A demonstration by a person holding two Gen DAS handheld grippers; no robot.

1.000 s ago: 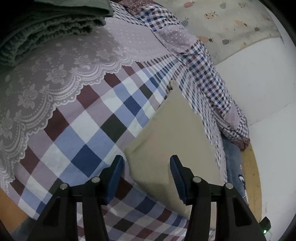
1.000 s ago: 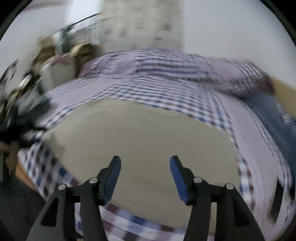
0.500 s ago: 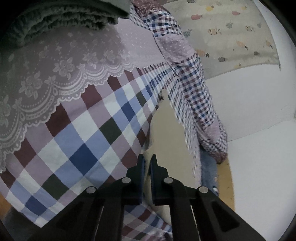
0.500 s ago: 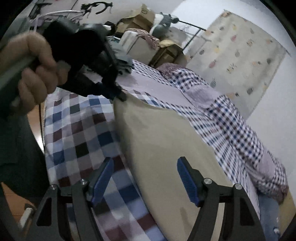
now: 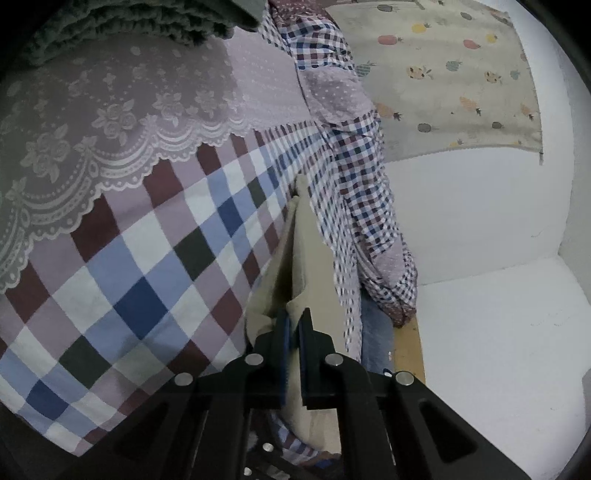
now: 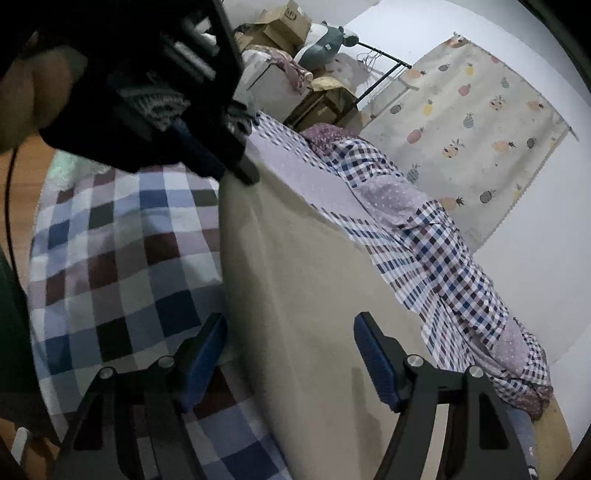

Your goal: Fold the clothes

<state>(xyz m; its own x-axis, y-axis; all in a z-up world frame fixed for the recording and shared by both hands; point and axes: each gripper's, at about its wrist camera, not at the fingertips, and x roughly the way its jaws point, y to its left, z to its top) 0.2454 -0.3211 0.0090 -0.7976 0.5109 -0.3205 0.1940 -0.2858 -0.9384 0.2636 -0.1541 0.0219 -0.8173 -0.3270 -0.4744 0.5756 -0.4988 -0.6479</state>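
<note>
Left gripper [image 5: 293,325] clamped on a raised corner of the beige cloth [image 5: 312,258], blue pads pressed together with a fold of fabric pinched between them. Seen from the right wrist as a dark bulk [image 6: 221,162] at the cloth's far corner, held by a hand [image 6: 33,99] and blocking much of the upper left of that view. Right gripper [image 6: 291,354] spread wide, hanging over the near part of the same cloth [image 6: 295,277], one finger above the cloth's left edge, the other above its middle; cannot tell whether either finger touches the fabric.

Beige cloth spread over a bed, on a large-check bedspread [image 5: 147,266] of blue, maroon and white. Beside the cloth, toward the wall, a bunched small-check quilt [image 6: 443,258] with dotted lilac patches, running along the bed's far side. A lace-edged lilac cover [image 5: 110,122] lying over the bedspread in the left wrist view, with a folded green blanket [image 5: 147,22] at its top edge. On the white wall [image 5: 480,221], a pale curtain [image 6: 480,122] printed with pineapples. Behind the bed, cardboard boxes [image 6: 284,22], a grey plush toy [image 6: 325,40] and a black metal rail [image 6: 384,70]. Something blue [image 5: 376,332] wedged between quilt and wooden floor [image 5: 410,350], too small to identify.
</note>
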